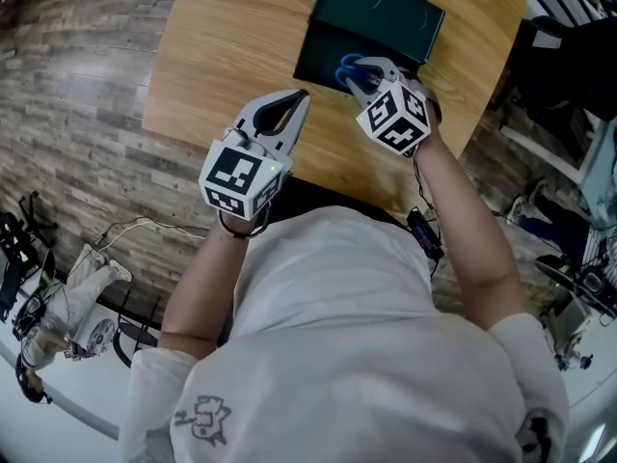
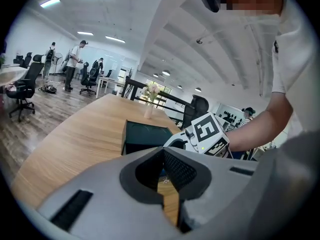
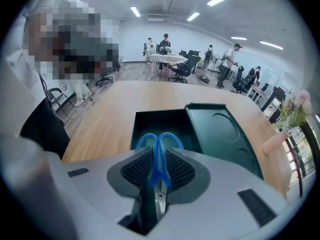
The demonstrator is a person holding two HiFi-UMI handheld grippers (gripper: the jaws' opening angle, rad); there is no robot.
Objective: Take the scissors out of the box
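A dark green box (image 1: 321,50) lies open on the wooden table (image 1: 222,56), its lid (image 1: 382,8) lying behind it. My right gripper (image 1: 360,76) is over the box's near edge, shut on the blue-handled scissors (image 1: 349,66). In the right gripper view the blue handles (image 3: 159,143) stick out past the pads above the box (image 3: 150,121), and the steel blades run back between the jaws. My left gripper (image 1: 300,97) hovers to the left of the box, shut and holding nothing. The left gripper view shows the box (image 2: 145,136) ahead of it.
A small vase of flowers (image 3: 283,130) stands on the table beyond the box's lid (image 3: 225,134). The table's front edge is just under my hands. Cables and equipment (image 1: 58,297) lie on the floor at the left. Office chairs and people are far off in the room.
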